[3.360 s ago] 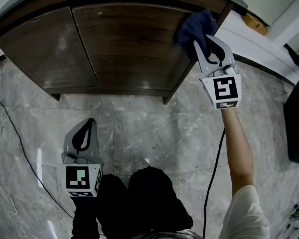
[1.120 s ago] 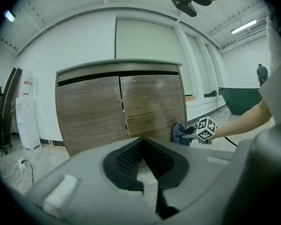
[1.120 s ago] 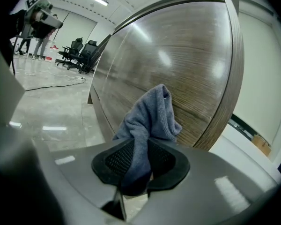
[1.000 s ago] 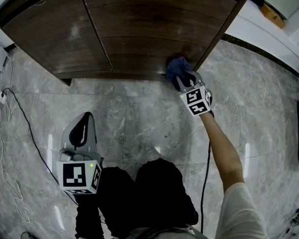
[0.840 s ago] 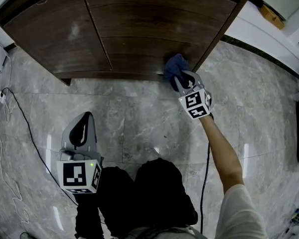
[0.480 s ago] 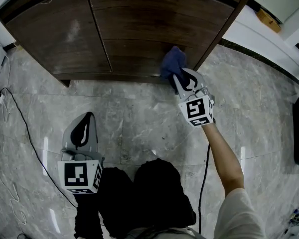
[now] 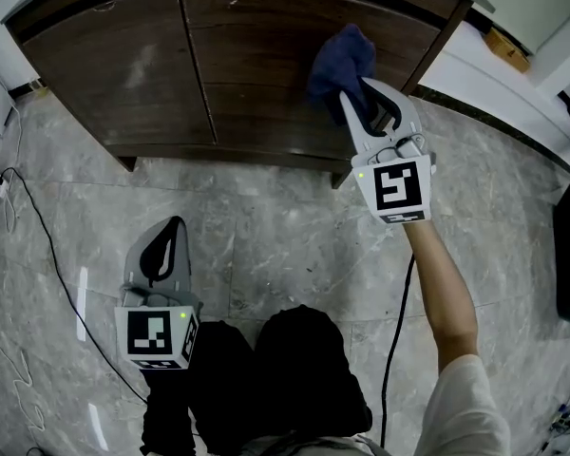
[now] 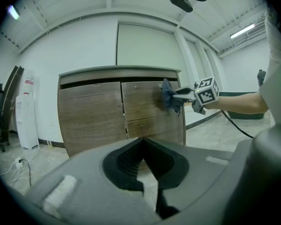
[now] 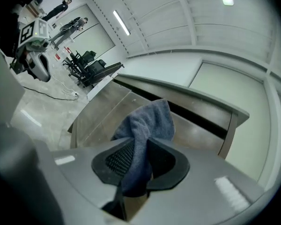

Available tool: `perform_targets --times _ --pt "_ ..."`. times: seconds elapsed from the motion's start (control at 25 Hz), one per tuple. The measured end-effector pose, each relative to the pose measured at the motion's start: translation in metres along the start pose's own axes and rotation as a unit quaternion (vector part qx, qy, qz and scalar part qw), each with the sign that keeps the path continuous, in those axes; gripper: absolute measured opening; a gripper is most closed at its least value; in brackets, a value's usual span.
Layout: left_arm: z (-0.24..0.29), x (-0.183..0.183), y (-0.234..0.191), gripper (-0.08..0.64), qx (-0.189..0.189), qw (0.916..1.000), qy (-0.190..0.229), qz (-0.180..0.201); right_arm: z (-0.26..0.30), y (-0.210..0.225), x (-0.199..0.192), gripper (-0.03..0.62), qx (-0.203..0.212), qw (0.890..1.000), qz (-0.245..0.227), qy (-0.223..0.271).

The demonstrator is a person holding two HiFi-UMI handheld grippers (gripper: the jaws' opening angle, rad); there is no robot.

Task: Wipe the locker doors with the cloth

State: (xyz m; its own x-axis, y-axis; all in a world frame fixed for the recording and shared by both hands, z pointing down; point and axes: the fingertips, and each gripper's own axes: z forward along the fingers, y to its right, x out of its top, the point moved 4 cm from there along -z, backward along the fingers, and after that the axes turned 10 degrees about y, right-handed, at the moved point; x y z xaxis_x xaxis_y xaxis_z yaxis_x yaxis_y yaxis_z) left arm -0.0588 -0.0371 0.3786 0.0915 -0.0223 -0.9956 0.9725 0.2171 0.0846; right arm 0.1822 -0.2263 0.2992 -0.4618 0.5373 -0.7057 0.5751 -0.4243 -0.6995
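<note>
Between the fingers (image 9: 118, 159) of the right gripper (image 7: 359, 91) the cloth (image 7: 340, 60) was clamped, bunched against the upper right door of the locker (image 7: 266, 65); the left gripper (image 7: 171, 231), jaws together and empty, hung well clear of the locker.

The right gripper (image 7: 353, 98) holds the blue cloth (image 7: 340, 60) against the right locker door (image 7: 256, 74). The left gripper (image 7: 166, 240) hangs low, maybe closed.

bare floor (image 7: 294, 217) before the locker (image 7: 123, 74), cable (image 7: 40, 259) leftward
</note>
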Motion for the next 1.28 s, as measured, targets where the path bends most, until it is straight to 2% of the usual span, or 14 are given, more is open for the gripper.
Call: perform_targets --times 0.24,0.48,0.6,0.88,1.28 --pt "-0.004 0.001 -0.001 0.000 -0.001 1.0000 0.001 -0.001 0.026 0.036 0.025 0.084 -0.025 1.000 -0.006 0.017" --pt "-0.006 -0.001 -0.004 0.000 0.001 1.0000 0.003 -0.003 0.042 0.048 0.012 0.084 -0.036 0.999 0.023 -0.003" --pt "-0.007 -0.002 -0.005 0.000 0.002 1.0000 0.003 -0.003 0.044 0.042 -0.002 0.084 -0.037 0.999 0.038 -0.013" --pt "-0.006 0.000 -0.007 0.000 0.005 1.0000 -0.002 -0.006 0.043 0.017 -0.025 0.084 -0.015 0.999 0.039 -0.030" --pt "-0.008 -0.004 -0.009 0.000 0.009 1.0000 -0.003 -0.003 0.033 -0.034 -0.077 0.084 0.013 0.995 0.063 -0.072"
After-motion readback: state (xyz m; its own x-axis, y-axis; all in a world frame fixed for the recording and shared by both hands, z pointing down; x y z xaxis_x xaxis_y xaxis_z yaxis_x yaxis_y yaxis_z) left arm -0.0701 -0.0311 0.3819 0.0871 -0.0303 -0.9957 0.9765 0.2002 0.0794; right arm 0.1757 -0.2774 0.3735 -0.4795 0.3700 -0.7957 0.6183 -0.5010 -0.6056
